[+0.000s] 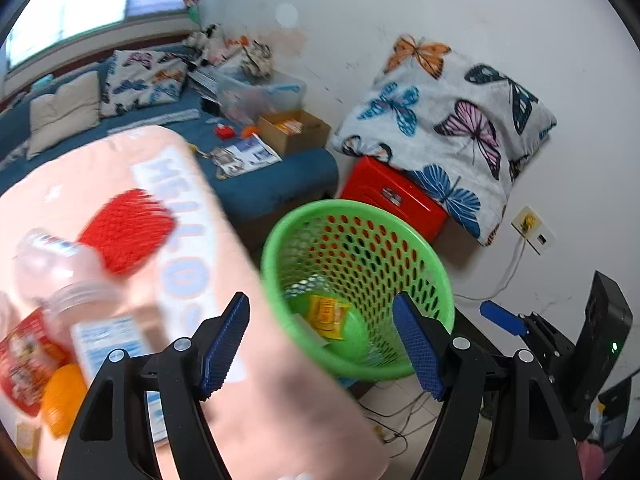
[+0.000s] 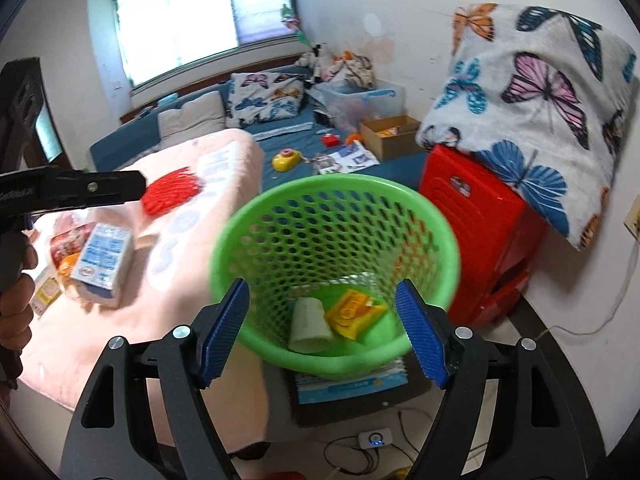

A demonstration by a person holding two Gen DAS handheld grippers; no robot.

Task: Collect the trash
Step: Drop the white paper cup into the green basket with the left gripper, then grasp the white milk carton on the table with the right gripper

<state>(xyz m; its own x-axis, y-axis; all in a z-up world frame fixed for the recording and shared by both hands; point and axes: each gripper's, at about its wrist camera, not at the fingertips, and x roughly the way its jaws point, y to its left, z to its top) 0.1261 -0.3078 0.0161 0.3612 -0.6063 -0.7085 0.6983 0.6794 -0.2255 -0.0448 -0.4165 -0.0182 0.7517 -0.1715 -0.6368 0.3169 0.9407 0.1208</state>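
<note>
A: So, which step are we on?

B: Between pickups, I'd judge. Both tongs are spread wide with nothing between them. The right gripper (image 2: 322, 330) hangs just over the green basket (image 2: 240, 332), which already holds a paper cup (image 2: 308, 326) and a yellow wrapper (image 2: 354, 314).

A: And what trash is left?

B: Left of the left gripper (image 1: 322, 340), on the pink blanket (image 1: 280, 400): a clear bottle (image 1: 60, 280), a red packet (image 1: 20, 364), a blue-and-white carton (image 2: 106, 262). Next probably means swinging left and closing on one piece.

Glossy perforated plastic basket (image 2: 336, 216); fuzzy pink cloth (image 2: 192, 272); perhaps a paper cup (image 2: 308, 322).
</note>
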